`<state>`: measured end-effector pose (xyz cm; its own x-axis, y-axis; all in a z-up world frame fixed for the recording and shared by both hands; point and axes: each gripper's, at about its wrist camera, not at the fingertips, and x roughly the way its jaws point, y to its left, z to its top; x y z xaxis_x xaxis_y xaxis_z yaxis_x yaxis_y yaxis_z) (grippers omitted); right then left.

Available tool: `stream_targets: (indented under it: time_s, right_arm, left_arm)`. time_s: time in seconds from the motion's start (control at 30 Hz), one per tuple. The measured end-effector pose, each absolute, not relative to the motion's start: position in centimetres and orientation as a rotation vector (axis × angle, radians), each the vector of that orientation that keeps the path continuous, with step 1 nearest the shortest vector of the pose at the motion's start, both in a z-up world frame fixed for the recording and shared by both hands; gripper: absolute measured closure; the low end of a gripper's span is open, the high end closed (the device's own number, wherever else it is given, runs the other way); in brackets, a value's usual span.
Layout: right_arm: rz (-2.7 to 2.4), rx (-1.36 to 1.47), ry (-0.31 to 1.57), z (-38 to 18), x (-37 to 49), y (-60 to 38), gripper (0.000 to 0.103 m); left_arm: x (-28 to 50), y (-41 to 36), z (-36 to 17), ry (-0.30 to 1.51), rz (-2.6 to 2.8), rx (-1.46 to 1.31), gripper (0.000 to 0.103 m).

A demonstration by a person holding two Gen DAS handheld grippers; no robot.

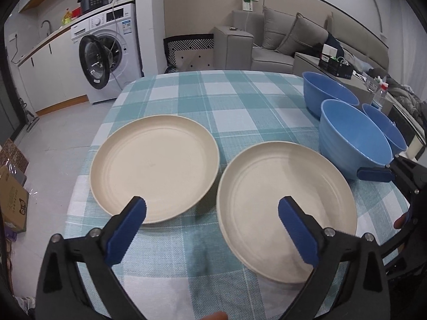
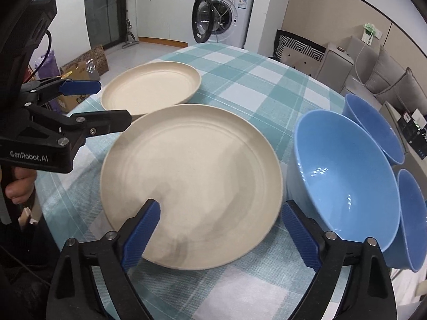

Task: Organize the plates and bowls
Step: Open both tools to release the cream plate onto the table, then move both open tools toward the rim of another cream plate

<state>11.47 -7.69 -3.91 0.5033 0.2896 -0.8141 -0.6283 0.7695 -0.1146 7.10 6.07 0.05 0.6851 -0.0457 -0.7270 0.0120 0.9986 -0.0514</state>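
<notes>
Teal-checked tablecloth [image 1: 213, 98]: two round cream plates [image 1: 285, 208] left of three blue bowls [image 1: 355, 144]; left gripper [image 1: 212, 226], right gripper [image 2: 221, 229] wide open, empty.

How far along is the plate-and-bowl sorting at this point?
Looks barely started. Done: nothing stacked; the far plate and near plate lie side by side on the checked tablecloth, and three blue bowls stand separately beside them. In hand: nothing; the left gripper and right gripper are both open and empty. Left: stacking the plates and nesting the bowls.
</notes>
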Motion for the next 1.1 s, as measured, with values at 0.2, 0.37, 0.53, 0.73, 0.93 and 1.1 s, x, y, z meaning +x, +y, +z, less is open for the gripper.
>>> stream_targets:
  time_s: [0.2,0.37,0.53,0.73,0.93,1.1]
  right_arm:
    - [0.614,-0.348,0.861,-3.4,11.5,-7.7,0.001]
    - [0.626,-0.258,0.83,-2.3,11.8,-8.1,0.001]
    - [0.625,-0.16,0.834,-1.2,12.6,-8.7,0.001]
    - [0.594,-0.149,0.832,-0.4,13.4,-8.4,0.001]
    - [0.582,-0.151,0.827,0.5,14.4,-7.4,0.001]
    - [0.573,-0.138,0.807,1.6,15.3,-6.5,0.001]
  left_arm:
    - [6.9,7.7,0.8,0.788,0.006,-0.075,0.0]
    - [6.7,8.7,1.3,0.768,0.034,-0.085,0.0]
    - [7.0,9.3,1.2,0.772,0.052,-0.094,0.0]
    - [7.4,10.4,1.0,0.776,0.088,-0.097,0.0]
    - [7.3,12.6,1.2,0.766,0.13,-0.127,0.0]
    - [7.4,14.6,1.1,0.755,0.182,-0.158,0.0]
